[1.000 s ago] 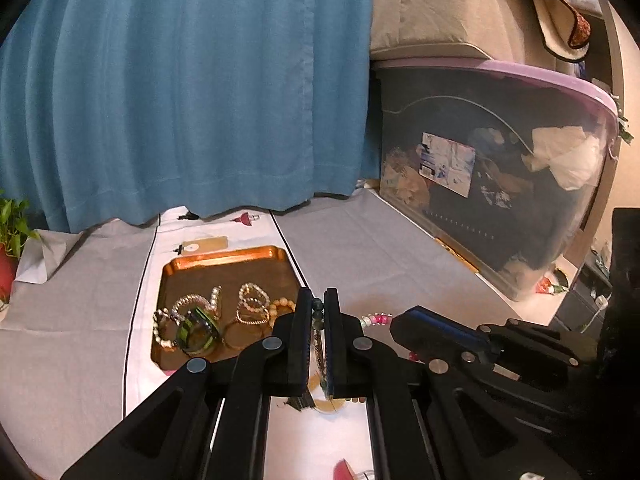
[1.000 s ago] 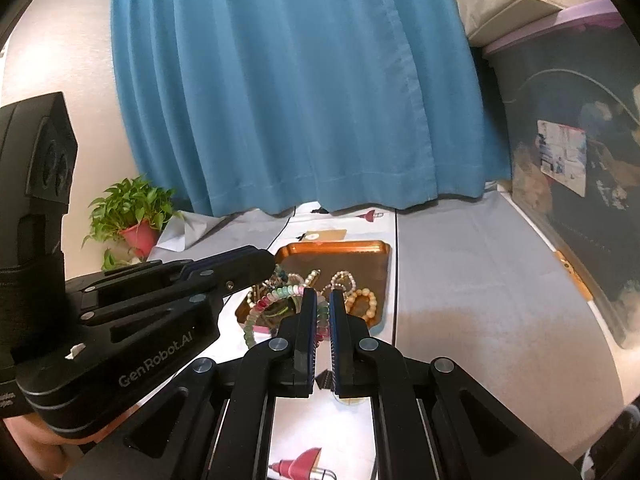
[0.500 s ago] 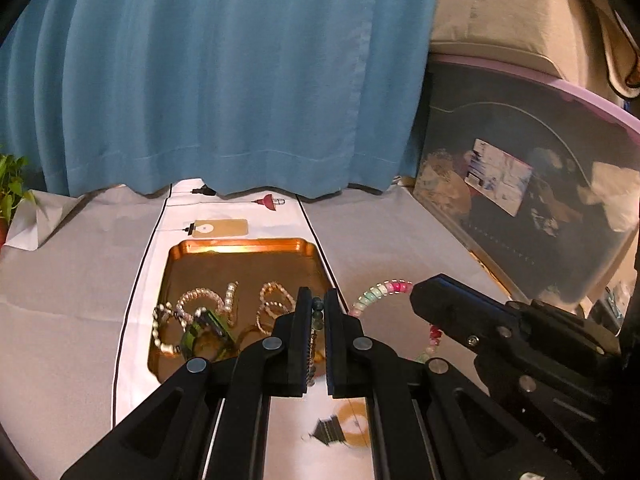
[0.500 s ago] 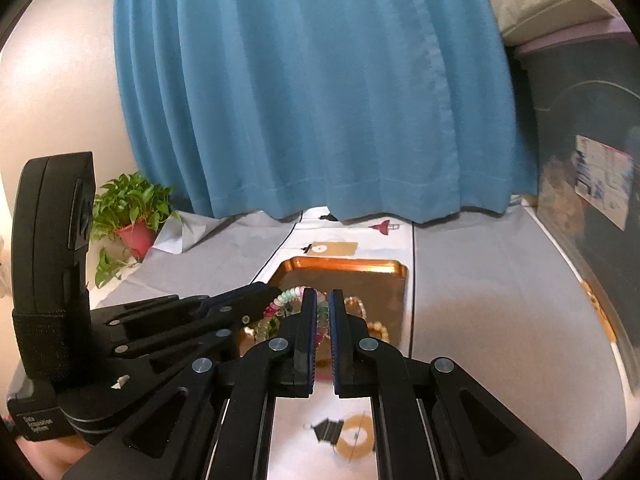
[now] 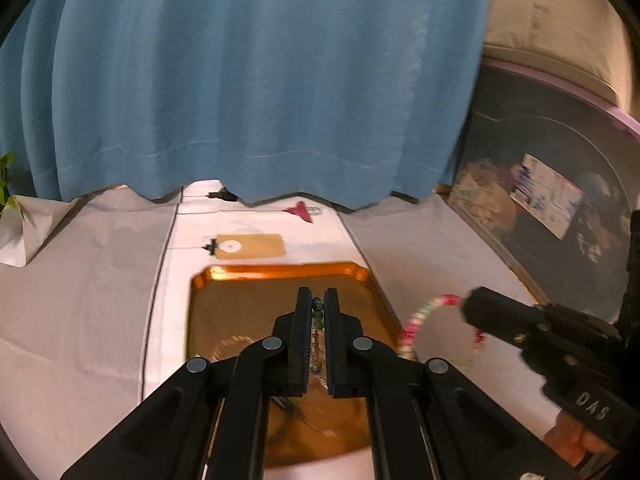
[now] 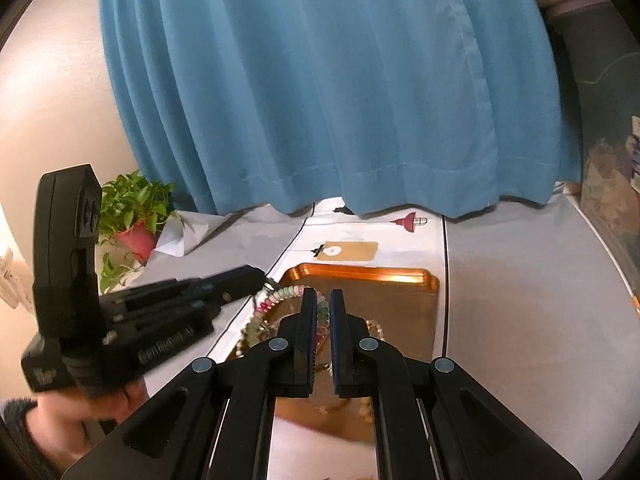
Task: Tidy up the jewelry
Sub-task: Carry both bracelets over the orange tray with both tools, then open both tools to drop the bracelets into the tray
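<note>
A copper tray (image 5: 280, 271) (image 6: 360, 271) lies on a white runner, directly below both grippers. My left gripper (image 5: 318, 300) is shut on a string of dark green beads (image 5: 317, 314) above the tray's middle. My right gripper (image 6: 322, 296) is shut on a pastel pink-and-green bead bracelet (image 6: 286, 293), whose loop hangs out to the left. In the left wrist view the right gripper (image 5: 470, 300) sits off the tray's right edge with that bracelet (image 5: 420, 314) dangling. Seen from the right wrist, the left gripper (image 6: 256, 276) hovers at the tray's left rim. Several other bracelets (image 6: 256, 328) lie in the tray, mostly hidden.
A blue curtain (image 5: 260, 80) hangs close behind the table. A kraft tag (image 5: 250, 246) lies beyond the tray. A dark storage bin (image 5: 560, 200) with a purple lid stands to the right, a potted plant (image 6: 134, 208) to the left. A hand (image 6: 80, 412) grips the left tool.
Both grippers have moved forward toward the curtain and slightly down, each still carrying its beads. The tray now lies under the fingers and hides most bracelets in it.
</note>
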`<state>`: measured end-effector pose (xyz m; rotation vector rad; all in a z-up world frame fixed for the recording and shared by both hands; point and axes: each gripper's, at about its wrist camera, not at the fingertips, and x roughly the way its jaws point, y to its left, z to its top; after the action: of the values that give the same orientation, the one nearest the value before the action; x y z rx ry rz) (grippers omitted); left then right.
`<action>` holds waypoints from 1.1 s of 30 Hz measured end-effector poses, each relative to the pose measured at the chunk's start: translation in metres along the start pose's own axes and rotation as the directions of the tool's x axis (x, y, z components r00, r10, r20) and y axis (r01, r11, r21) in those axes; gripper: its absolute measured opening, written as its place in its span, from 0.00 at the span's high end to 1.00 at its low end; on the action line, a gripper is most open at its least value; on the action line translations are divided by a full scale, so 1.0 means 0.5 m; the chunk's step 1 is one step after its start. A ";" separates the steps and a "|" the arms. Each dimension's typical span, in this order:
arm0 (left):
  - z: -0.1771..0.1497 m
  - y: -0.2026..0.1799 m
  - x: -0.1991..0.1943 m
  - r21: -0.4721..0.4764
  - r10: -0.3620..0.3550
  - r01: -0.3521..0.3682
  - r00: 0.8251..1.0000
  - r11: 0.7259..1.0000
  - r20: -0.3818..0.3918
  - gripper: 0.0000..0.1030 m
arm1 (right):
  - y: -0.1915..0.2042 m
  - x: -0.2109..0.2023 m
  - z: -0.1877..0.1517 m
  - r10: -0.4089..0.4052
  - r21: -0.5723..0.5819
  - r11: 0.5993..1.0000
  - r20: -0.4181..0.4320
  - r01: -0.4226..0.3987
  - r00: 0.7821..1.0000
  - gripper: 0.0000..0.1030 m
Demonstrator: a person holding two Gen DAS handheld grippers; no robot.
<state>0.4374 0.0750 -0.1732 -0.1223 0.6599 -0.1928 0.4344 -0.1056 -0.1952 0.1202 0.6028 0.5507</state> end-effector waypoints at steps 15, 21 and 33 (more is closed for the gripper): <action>0.012 0.165 0.239 -0.076 -0.002 -0.012 0.984 0.997 -0.180 0.97 | -0.079 0.236 0.017 -0.125 -0.032 0.992 -0.139 0.122 0.982 0.94; -0.030 0.199 0.316 -0.042 0.076 -0.092 0.954 0.995 -0.290 0.97 | -0.132 0.332 -0.016 -0.134 0.047 0.987 -0.270 0.152 0.953 0.94; -0.056 0.175 0.237 -0.034 0.060 -0.071 0.959 0.997 -0.276 0.18 | -0.148 0.312 -0.036 -0.131 0.140 0.974 -0.292 0.178 0.947 0.17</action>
<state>0.5237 0.1332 -0.2811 -0.1160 0.9442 -0.1324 0.5647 -0.0874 -0.3082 0.1501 0.9286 0.3659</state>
